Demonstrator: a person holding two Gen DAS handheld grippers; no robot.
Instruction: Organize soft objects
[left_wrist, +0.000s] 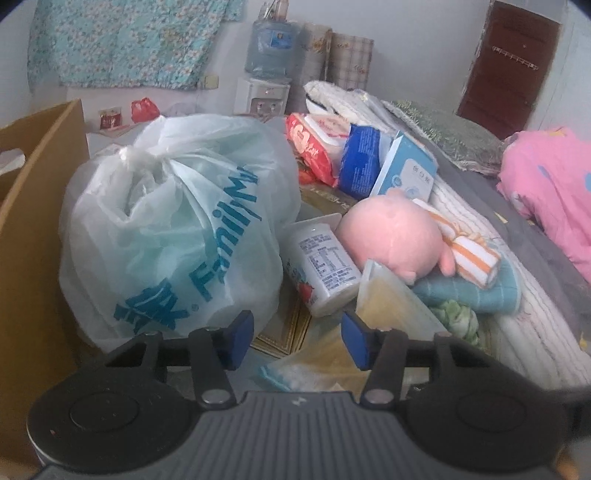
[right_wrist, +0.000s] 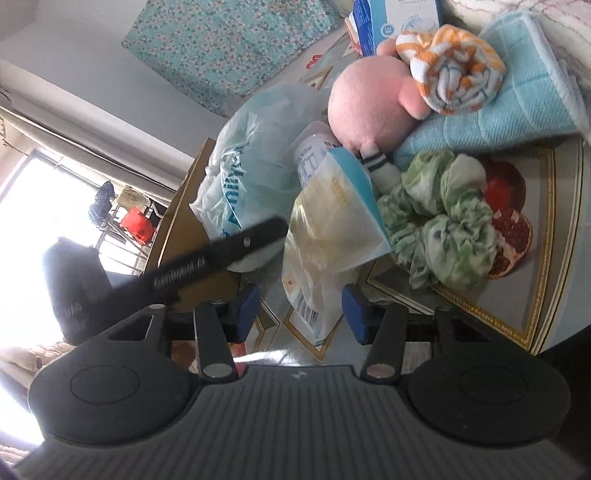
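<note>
A pink plush toy (left_wrist: 391, 236) (right_wrist: 369, 107) lies against a rolled orange-striped cloth (left_wrist: 469, 254) (right_wrist: 450, 74) on a folded blue towel (left_wrist: 476, 291) (right_wrist: 498, 110). A crumpled green-white cloth (left_wrist: 458, 317) (right_wrist: 443, 214) sits in front of the towel. My left gripper (left_wrist: 297, 339) is open, with nothing between its pads, just in front of a knotted white plastic bag (left_wrist: 177, 229) (right_wrist: 251, 155). My right gripper (right_wrist: 301, 314) is open, and the lower end of a clear yellowish packet (right_wrist: 332, 221) (left_wrist: 388, 299) lies loosely between its pads.
A cardboard box (left_wrist: 33, 206) stands at the left behind the bag. A white bottle (left_wrist: 325, 266) lies between the bag and the plush. Wipes packs (left_wrist: 317, 144) and a pink quilt (left_wrist: 550, 192) lie beyond. The picture-printed tabletop (right_wrist: 546, 229) ends at the right. A black gripper part (right_wrist: 221, 254) crosses the right wrist view.
</note>
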